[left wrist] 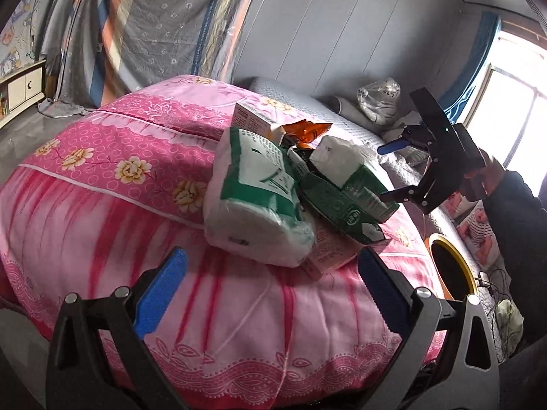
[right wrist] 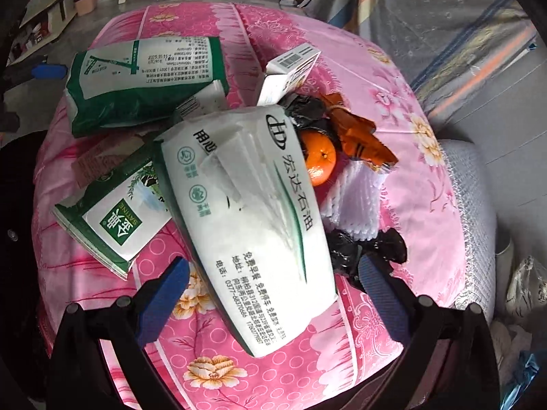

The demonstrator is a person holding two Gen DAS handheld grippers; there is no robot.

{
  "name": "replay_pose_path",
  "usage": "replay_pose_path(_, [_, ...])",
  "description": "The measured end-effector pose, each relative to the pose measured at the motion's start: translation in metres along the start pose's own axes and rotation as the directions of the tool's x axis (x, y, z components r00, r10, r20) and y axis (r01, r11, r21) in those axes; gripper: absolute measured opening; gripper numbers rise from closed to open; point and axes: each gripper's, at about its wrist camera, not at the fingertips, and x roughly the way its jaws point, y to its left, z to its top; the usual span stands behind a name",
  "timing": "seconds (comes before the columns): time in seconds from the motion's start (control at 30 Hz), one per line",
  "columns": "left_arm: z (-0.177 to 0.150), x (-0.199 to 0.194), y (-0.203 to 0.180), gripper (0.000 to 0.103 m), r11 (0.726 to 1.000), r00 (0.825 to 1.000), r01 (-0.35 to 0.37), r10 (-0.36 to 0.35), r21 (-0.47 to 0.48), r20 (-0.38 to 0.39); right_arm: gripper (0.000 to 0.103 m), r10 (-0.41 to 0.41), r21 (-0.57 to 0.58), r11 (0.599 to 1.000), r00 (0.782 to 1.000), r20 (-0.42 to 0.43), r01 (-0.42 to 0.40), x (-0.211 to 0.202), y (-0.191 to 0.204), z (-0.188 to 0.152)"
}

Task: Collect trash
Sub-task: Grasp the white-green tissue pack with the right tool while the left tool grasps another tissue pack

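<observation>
A heap of trash is lying on a pink flowered quilt [right wrist: 393, 205], filling the middle of my right wrist view. On top, a white tissue pack [right wrist: 253, 225] with green lettering is slanting from centre toward the lower middle. At its right edge an orange [right wrist: 319, 159] is peeking out, touching an orange wrapper [right wrist: 359, 136], white foam netting [right wrist: 355, 201] and a black plastic bag [right wrist: 369, 249]. A green milk carton [right wrist: 112, 218] is lying at centre left, a green-and-white tissue pack [right wrist: 143, 82] at upper left, and a small white box [right wrist: 290, 71] at upper centre.

I am holding my right gripper [right wrist: 273, 276] spread wide, straddling the white pack's lower end without clamping it. In the left wrist view, my left gripper [left wrist: 270, 273] is gaping too, empty, just short of the heap at the frame's bottom.
</observation>
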Motion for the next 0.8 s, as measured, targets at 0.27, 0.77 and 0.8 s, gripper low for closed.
replay_pose_path(0.27, [0.043, -0.003, 0.008, 0.095, 0.968, 0.981, -0.172, 0.185, 0.180, -0.058, 0.096, 0.102, -0.034, 0.994, 0.993, -0.052, -0.104, 0.035, -0.005, 0.011])
replay_pose_path(0.77, [0.079, 0.020, -0.014, 0.095, 0.921, 0.976, -0.020, 0.103, 0.390, -0.192, 0.071, 0.091, 0.493, 0.846, 0.966, 0.243, -0.204, 0.005, -0.030, -0.046])
replay_pose_path(0.8, [0.077, 0.023, -0.022, 0.095, 0.910, 0.974, -0.014, 0.107, 0.415, -0.201, 0.071, 0.086, 0.520, 0.824, 0.956, 0.280, -0.227, -0.003, -0.029, -0.054])
